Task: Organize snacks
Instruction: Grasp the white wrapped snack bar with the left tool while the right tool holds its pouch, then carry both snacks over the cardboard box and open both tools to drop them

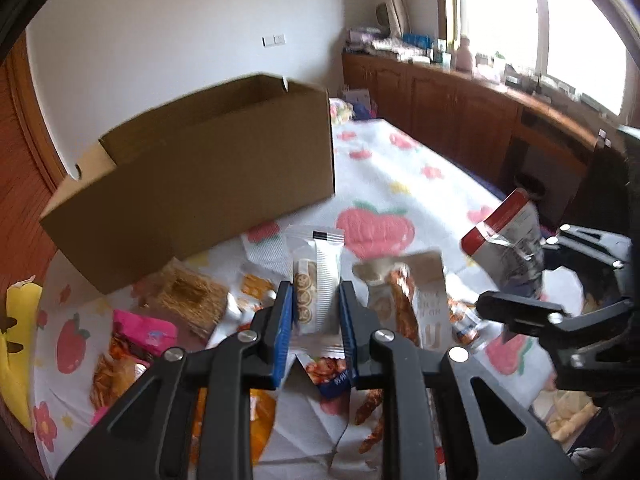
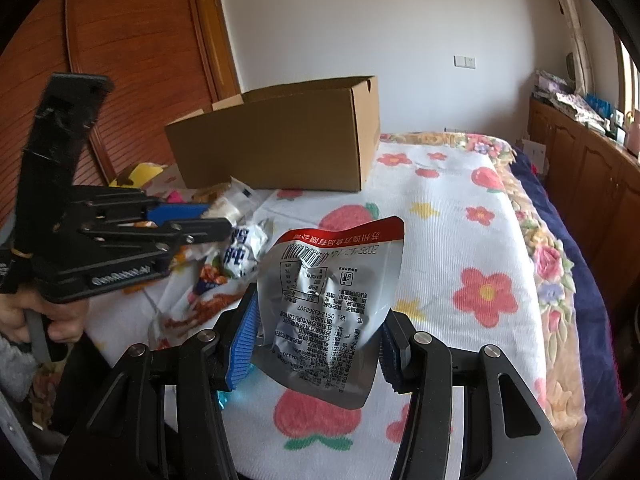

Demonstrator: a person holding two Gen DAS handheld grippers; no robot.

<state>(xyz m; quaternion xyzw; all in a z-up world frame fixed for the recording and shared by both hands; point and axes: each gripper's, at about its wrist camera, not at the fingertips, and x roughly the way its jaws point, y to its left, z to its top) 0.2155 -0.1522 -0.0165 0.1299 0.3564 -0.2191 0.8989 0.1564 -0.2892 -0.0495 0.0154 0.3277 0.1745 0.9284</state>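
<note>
Left tongs (image 1: 314, 306) are clamped tight on a slim white cracker packet (image 1: 316, 280), the ribbed blue pads (image 1: 283, 320) pinching its crinkly plastic sides so it stands upright between them, with a row of round biscuits printed down the front. Right tongs (image 2: 316, 332) sit partly open with a silver foil pouch (image 2: 328, 300) held between them, a creased, shiny thing with a red band along the top edge and small black print on the back; the blue pads press on its lower edges. Both packets are up off the bed (image 2: 460, 240), which has a waffle-textured white blanket covered in red strawberries and flowers. Below the left tongs there's a loose heap of other snacks (image 1: 132, 344): a pink wrapper, a straw-coloured block thing, orange-printed bags, all glossy and rumpled. Behind the heap sits a plain brown cardboard box (image 1: 208, 176), rectangular, matte, flaps open at the top. On the far left edge of the bed there's a yellow plush toy (image 1: 16, 344). A hand (image 2: 44, 320) grips the left tool's handle.
</note>
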